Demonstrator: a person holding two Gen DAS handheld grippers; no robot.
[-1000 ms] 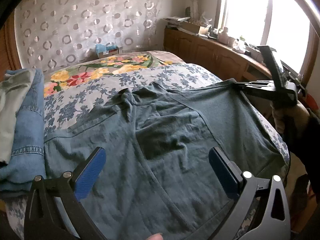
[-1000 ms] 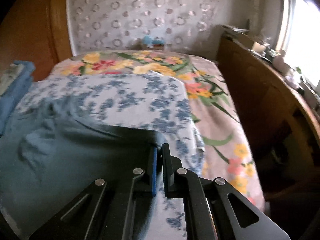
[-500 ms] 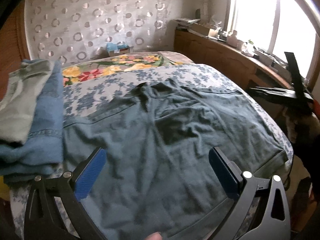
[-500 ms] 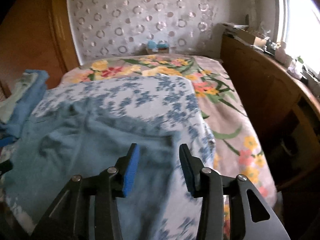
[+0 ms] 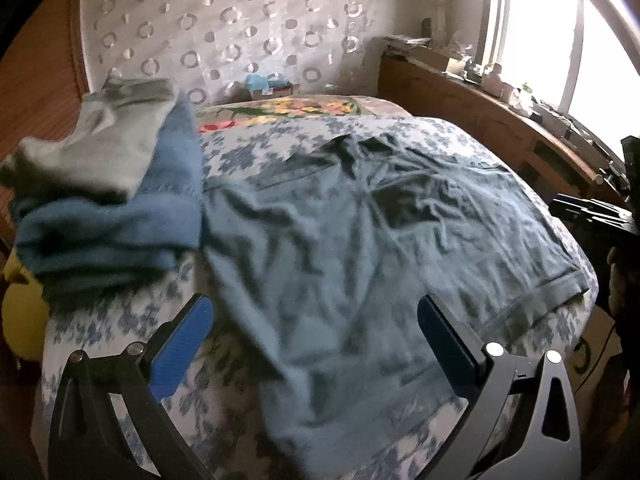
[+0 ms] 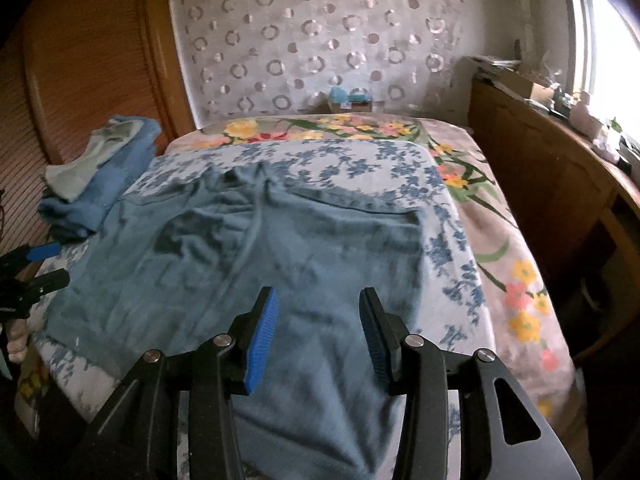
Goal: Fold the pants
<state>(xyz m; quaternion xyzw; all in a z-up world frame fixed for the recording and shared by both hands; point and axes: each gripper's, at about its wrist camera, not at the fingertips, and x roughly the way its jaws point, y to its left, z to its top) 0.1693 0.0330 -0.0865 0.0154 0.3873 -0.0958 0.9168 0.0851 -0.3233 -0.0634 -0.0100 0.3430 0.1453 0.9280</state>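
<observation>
Right wrist view up close: the right gripper (image 6: 318,334) with its ribbed blue pads has just been opening its jaws, and they now stand spread with nothing pinched between them, only the dusty teal-blue cotton pants (image 6: 280,248) lying loose underneath. A second ago those same jaws were pressed tight on the edge of the cloth, so that's a let-go, and the gripper now looks at the bed from farther off than it did. Same story on the other side: the left gripper (image 5: 316,344) has its jaws spread wide and empty, hanging over the near end of the pants, and its view has swung so the stack of folded clothes (image 5: 104,184), a pale grey-green piece on top of blue denim, fills the left side much more than before. The pants themselves sit spread across the white bed cover with the blue flower print (image 6: 320,156), rumpled in the middle, near end hanging toward the bed's edge. My read is that one fold or a straightening pull just got finished and both hands are backing off to line up the next grab; wrinkles still need dealing with. Farther back there's the yellow-and-red floral sheet (image 6: 520,280), then the circle-patterned headboard wall (image 6: 320,40).
</observation>
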